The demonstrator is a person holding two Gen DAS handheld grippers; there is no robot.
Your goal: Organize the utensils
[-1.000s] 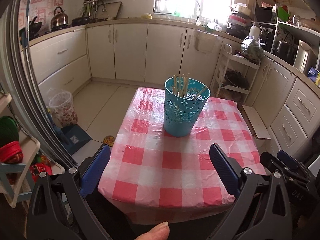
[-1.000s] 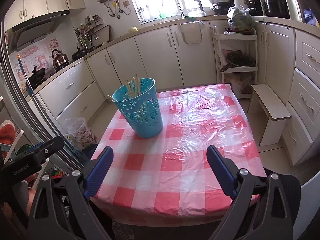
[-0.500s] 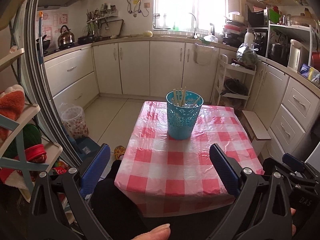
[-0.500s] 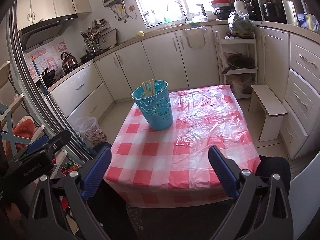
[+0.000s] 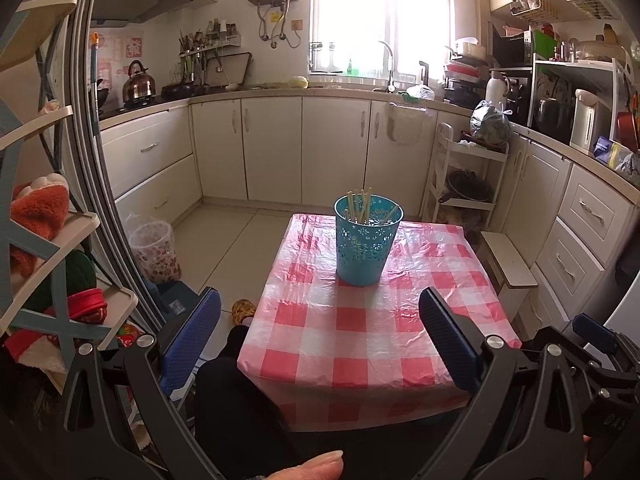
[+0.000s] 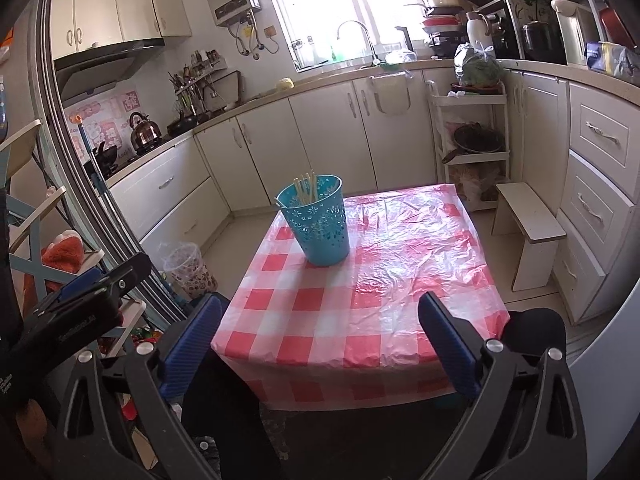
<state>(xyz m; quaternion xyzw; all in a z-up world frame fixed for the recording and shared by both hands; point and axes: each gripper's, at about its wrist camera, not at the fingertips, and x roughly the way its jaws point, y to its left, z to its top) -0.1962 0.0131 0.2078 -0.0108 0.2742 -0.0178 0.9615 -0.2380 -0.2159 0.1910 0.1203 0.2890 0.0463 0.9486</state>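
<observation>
both tongs [image 5: 320, 332] retreated; holder [image 5: 367, 240] farther ahead.

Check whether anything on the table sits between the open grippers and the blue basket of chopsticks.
Nothing visible does: only bare red-and-white checked tablecloth lies between the left gripper, the right gripper and the blue perforated plastic basket holding wooden chopsticks.

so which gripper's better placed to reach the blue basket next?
Marginally left. Left gripper faces the blue basket nearly centred; for the right gripper it sits off to the left. Both are open, empty and well back.
</observation>
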